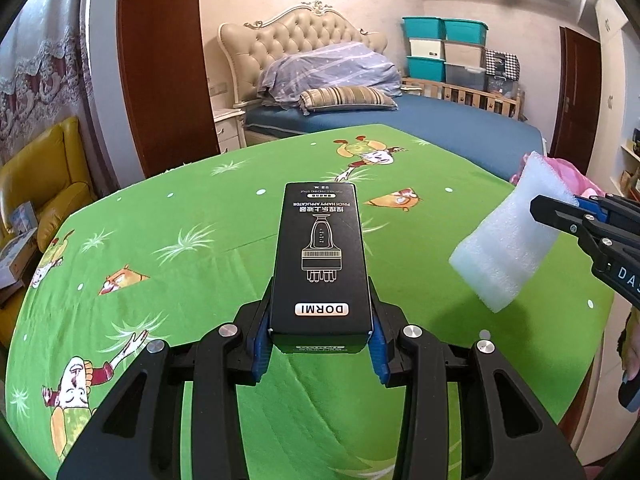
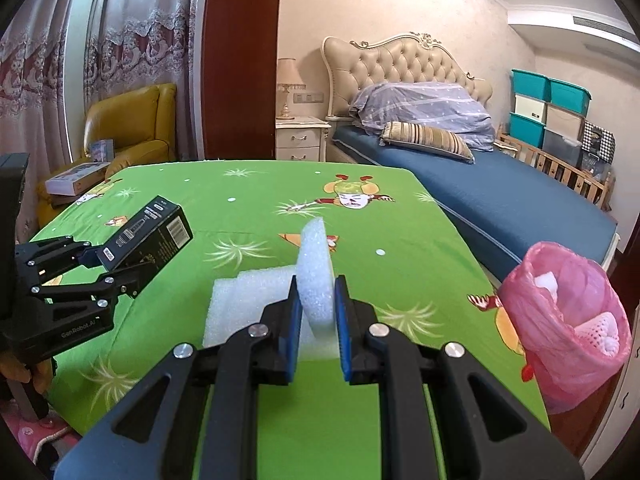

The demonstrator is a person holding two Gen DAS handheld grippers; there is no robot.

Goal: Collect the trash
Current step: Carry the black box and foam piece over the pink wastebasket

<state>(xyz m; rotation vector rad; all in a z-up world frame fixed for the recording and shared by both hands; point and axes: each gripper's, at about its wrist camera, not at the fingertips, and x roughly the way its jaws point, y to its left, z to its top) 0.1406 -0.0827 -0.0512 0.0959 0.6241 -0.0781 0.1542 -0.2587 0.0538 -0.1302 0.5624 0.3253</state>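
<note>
Left claw [image 1: 320, 332] clamped on black box [image 1: 320, 256], right claw [image 2: 316, 312] pinching foam sheet [image 2: 316, 276] (far end folded, hidden)

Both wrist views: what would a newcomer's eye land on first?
The bright green cartoon sheet fills both views. Above it, the left gripper clamps a black DORMI box, and the right gripper pinches white foam. A pink-lined bin stands at the sheet's right edge.

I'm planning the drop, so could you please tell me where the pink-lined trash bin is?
In the right wrist view, the pink-lined trash bin stands at the far right, just off the green table's right edge, in front of the blue bed.
</note>
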